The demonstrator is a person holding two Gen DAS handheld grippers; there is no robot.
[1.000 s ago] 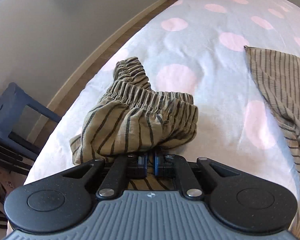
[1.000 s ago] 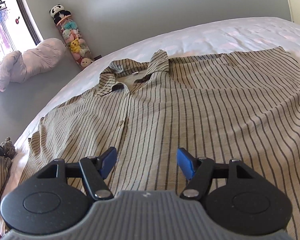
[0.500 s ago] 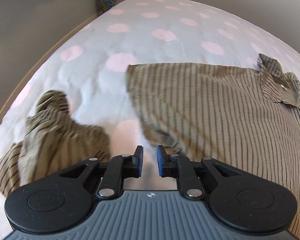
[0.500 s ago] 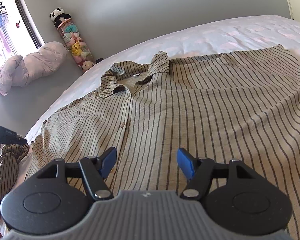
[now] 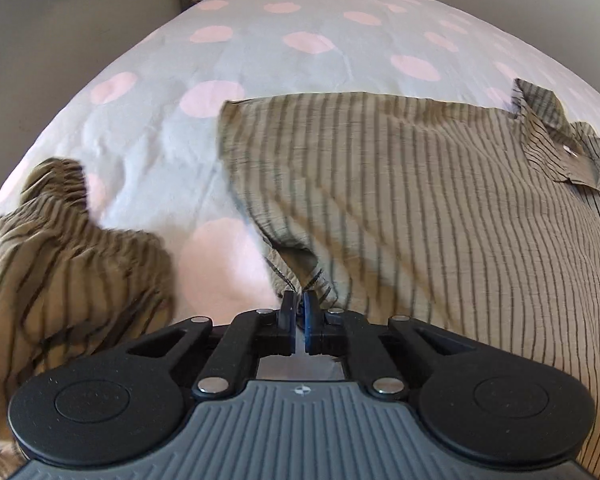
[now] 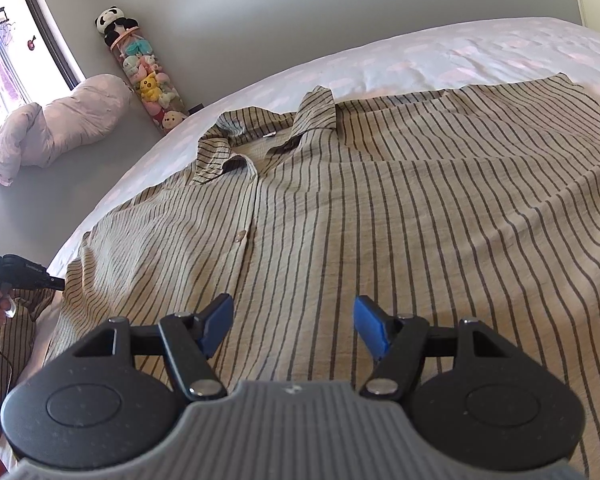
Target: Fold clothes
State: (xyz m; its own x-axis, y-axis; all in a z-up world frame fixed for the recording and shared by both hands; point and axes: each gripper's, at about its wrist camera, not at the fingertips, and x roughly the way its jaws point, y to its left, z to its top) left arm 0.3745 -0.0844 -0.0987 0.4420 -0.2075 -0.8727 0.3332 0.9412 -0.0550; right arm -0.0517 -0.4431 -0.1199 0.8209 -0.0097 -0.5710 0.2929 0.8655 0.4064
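Striped shirt [image 5: 440,208], soft, limp, light: left tongs [image 5: 299,308] pinch its sleeve edge; right tongs [image 6: 294,320] gape wide, empty.

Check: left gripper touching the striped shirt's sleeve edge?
Touching. In the left wrist view the left gripper is shut, with the hem of the striped shirt pinched between its pads at the sleeve edge.

A bed [image 6: 480,52] with a pale sheet dotted in pink fills the frame. At upper left – a tall clear tube of plush toys [image 6: 148,76], panda on top, beside a crumpled pink duvet [image 6: 56,124] and a window [image 6: 8,32].
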